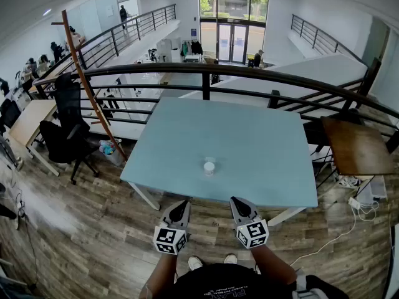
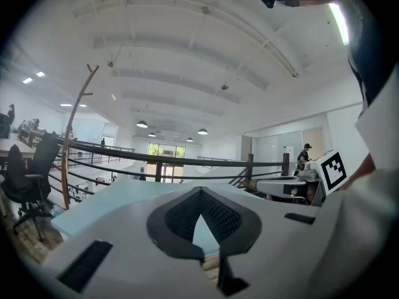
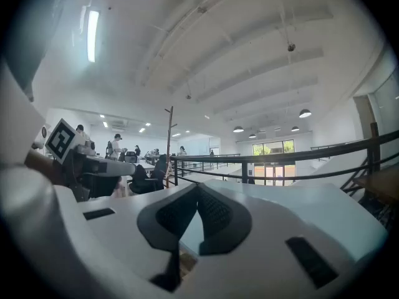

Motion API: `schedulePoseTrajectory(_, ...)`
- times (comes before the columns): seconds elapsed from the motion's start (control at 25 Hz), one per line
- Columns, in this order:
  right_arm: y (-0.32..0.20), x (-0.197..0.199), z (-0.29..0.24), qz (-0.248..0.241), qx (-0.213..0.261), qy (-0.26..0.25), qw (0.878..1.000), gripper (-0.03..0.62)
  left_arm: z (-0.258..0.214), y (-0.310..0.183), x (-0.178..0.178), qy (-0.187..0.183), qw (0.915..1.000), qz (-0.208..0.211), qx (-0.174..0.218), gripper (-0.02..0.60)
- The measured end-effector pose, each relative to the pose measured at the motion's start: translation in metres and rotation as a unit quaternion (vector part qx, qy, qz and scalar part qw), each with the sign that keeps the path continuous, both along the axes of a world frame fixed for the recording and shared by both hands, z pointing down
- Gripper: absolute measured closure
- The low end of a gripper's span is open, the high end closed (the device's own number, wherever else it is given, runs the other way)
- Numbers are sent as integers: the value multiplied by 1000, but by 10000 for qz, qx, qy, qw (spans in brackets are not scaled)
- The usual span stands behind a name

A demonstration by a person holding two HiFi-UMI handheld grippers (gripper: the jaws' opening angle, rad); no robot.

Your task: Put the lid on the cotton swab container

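Container (image 1: 209, 167) stands on the table (image 1: 262, 142), near its front edge; left gripper (image 1: 181, 207) hangs over the floor (image 1: 93, 229) short of that edge, jaws pressed together on nothing; right gripper (image 1: 238, 205) is beside it, jaws likewise meeting at the tips, empty.

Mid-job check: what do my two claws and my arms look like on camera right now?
The left claw and right claw are pale grey wedges tapering to a point, lined with dark textured pads. Each carries a cube with black-and-white square markers. No cables show. The person wears a black top; forearms are unsleeved.
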State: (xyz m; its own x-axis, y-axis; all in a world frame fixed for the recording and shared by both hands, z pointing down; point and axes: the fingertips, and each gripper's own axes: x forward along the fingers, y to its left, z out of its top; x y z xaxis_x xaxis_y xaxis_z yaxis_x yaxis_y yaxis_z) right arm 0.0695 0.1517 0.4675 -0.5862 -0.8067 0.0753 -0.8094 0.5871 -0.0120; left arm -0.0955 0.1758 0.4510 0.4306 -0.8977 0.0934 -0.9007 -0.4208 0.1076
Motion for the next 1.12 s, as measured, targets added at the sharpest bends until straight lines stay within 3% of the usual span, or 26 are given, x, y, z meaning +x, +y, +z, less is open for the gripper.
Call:
schedulePoseTrajectory(0.16, -5, -4, -3, 42, -59, -254, 9997, 576, -5, -5, -8, 72, 10000, 4, 14, 571)
schedulePoseTrajectory(0.72, 1, -37, 13, 236, -199, -421, 9986, 574, 8, -1, -48, 57, 9999, 117, 47, 571)
schedulePoseTrajectory(1.12, -8, -48, 29, 303, -334, -330, 9984, 574, 21, -4, -55, -108, 9991, 275, -297, 570)
